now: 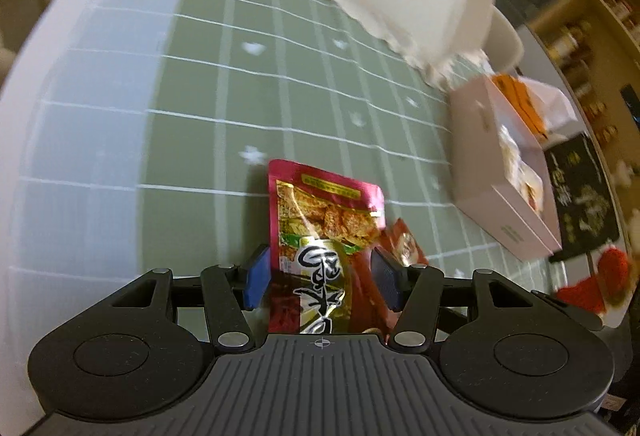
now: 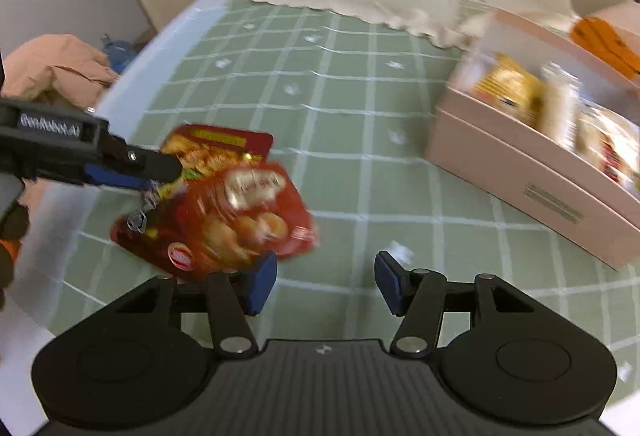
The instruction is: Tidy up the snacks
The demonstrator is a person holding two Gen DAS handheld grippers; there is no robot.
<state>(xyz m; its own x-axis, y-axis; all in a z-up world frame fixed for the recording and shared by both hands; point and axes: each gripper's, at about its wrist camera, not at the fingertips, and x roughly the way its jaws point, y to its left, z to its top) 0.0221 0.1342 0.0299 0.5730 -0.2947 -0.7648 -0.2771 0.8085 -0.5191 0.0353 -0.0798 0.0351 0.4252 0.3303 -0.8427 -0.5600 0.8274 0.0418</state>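
our left gripper (image 1: 320,278) sits low in the middle of its view, and its blue pads (image 1: 256,276) have the magenta snack pouch (image 1: 320,220) between them. we can't tell if they pinch it yet. a red snack pouch (image 2: 224,220) lies partly over it, left of middle in the right view. our right gripper (image 2: 326,282) is spread wide and holds nothing, with the red pouch by its left pad. both pouches look light, thin, crinkly and a bit slippery, so we think a flat sealed edge is the best place to grab. the pink box (image 2: 520,172) of snacks waits at the right on the green checked tablecloth (image 2: 340,84).
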